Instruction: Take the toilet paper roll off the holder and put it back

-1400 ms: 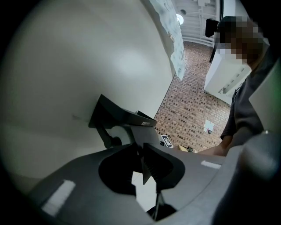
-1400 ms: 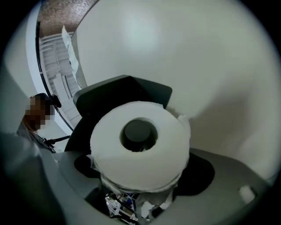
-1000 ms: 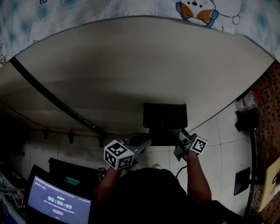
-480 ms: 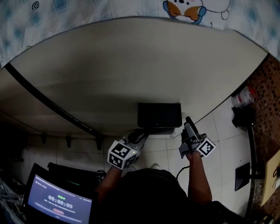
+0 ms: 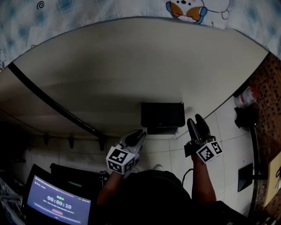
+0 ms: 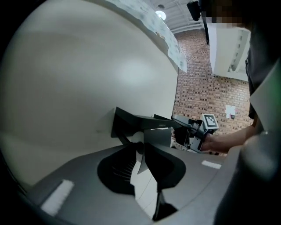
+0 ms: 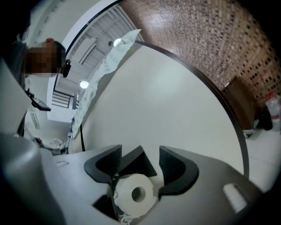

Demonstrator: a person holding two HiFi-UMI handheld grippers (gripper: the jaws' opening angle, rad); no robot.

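Where the head view looks steeply down, 1 broad cream wall panel [image 5: 131, 66] is seen filling most of the frame. It is bordered above by a patterned cloth [image 5: 88, 11] and at the right by brickwork [image 5: 268, 94]. A lit monitor [image 5: 57, 204] is noted at the lower left. 1 black holder [image 5: 162, 115] is fixed low on the panel.

The 2 grippers are held below the holder. The left gripper [image 5: 135, 137] is placed just beside its lower left corner. The right gripper [image 5: 198, 124] is placed near its right side, apart from it.

In the left gripper view the jaws are seen pressed together at the tips, with nothing pinched between them, and the holder is seen beyond them. In the right gripper view the jaws are spread wide and nothing is gripped.

The toilet paper roll [image 7: 134, 193] is observed on the holder, hung under the black cover, with its open core turned toward the right gripper. It is framed between the spread jaws; contact with either cannot be confirmed. A ragged paper edge is noted at the roll's underside.
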